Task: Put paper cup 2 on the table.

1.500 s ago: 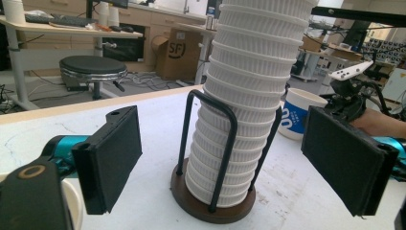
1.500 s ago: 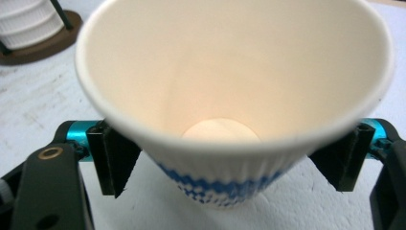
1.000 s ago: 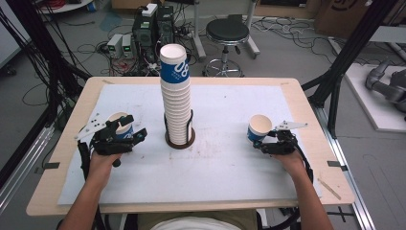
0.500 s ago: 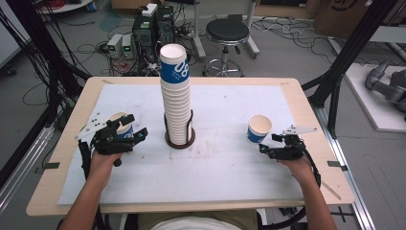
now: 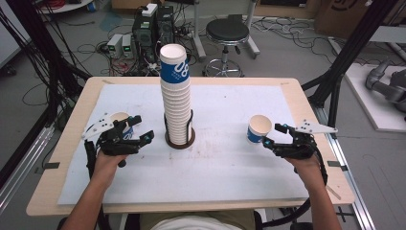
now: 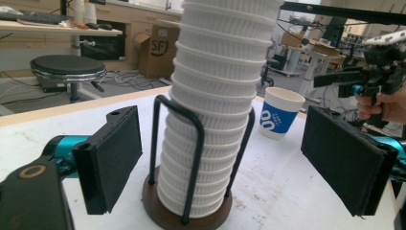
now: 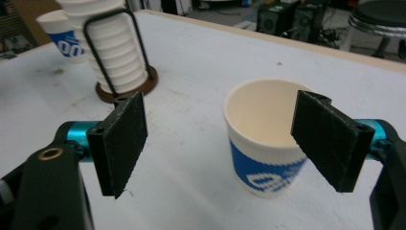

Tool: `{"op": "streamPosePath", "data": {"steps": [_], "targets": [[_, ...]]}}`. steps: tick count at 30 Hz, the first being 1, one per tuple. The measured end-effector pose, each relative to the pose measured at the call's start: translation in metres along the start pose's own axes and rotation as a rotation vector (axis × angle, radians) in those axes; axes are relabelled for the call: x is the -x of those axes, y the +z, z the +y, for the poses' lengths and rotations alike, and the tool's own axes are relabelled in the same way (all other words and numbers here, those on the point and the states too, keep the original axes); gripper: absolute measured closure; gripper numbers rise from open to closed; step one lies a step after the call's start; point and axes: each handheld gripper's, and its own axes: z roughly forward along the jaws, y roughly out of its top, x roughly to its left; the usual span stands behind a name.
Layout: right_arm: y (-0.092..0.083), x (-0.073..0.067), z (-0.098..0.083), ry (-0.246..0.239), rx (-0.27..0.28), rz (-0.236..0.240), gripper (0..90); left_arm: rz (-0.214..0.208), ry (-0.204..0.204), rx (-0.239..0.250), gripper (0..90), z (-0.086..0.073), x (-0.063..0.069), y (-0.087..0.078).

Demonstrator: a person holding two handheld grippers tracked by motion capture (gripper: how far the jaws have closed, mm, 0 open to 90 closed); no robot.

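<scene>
- Your right gripper [image 5: 271, 142] sits over the right side of the table [image 5: 297, 98], jaws spread and gripping nothing. In the right gripper view the pads stand well apart.
- The paper cup [image 5: 259, 129] you're working with stands upright just to the left of that gripper's tips in the high view, open end up, blue print on its side. It looks just clear of the jaws there, no contact.
- In the right gripper view that same cup [image 7: 263, 136] sits between the two pads but closer to the right one, which overlaps its rim. Can't tell if that pad actually touches it.
- Your left gripper [image 5: 141, 129] is on the left side of the table, jaws released wide with nothing between the pads.
- A second paper cup [image 5: 119, 120] stands right at the far side of your left gripper, partly hidden by it. Whether it touches the gripper, can't say.
- The tall stack of paper cups [image 5: 175, 96] stands upright in the middle of the table, in a holder [image 5: 180, 142] with a round dark base and black wire uprights.
- In the left gripper view the stack fills the gap between the jaws but sits farther off, not inside them.
- Beyond the far edge there's a black stool [image 5: 227, 33] on the floor.
</scene>
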Motion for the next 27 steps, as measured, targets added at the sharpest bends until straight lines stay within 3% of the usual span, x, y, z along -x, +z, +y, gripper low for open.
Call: {"op": "streamPosePath", "data": {"steps": [9, 27], "targets": [[0.001, -0.019, 0.009, -0.063, 0.067, 0.055, 20.5, -0.015, 0.02, -0.005, 13.7, 0.003, 0.007, 0.006], [0.01, -0.028, 0.012, -0.091, 0.064, 0.065, 20.5, -0.039, 0.044, 0.009, 13.7, 0.008, 0.015, 0.002]]}}
